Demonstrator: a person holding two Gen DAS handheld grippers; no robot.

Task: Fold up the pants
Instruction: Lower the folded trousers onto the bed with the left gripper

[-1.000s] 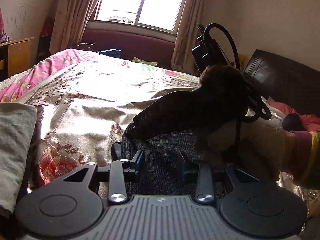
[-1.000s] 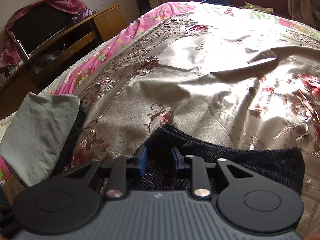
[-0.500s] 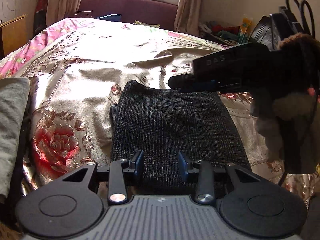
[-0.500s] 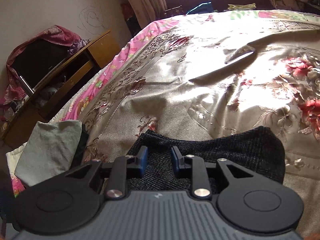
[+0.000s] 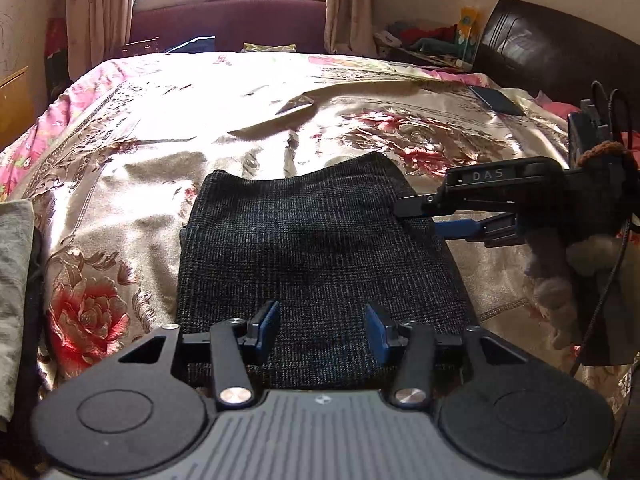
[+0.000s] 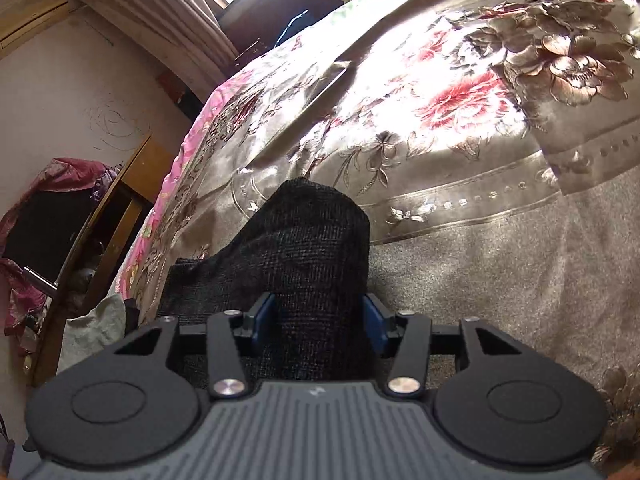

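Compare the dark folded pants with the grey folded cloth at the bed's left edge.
The folded pants are dark charcoal with a fine woven check; the grey cloth is pale and plain. The pants lie mid-bed between both grippers; the cloth sits at the left edge of the floral bedspread, apart from them. Both are folded flat.

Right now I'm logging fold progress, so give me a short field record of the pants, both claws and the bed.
garment: dark woven pants, folded into a compact rectangle
surface: shiny floral satin bedspread
left claw: jaws apart, just opening, over the near edge
right claw: jaws just opening, fabric between them, at the right edge
extra: grey folded cloth at bed's left
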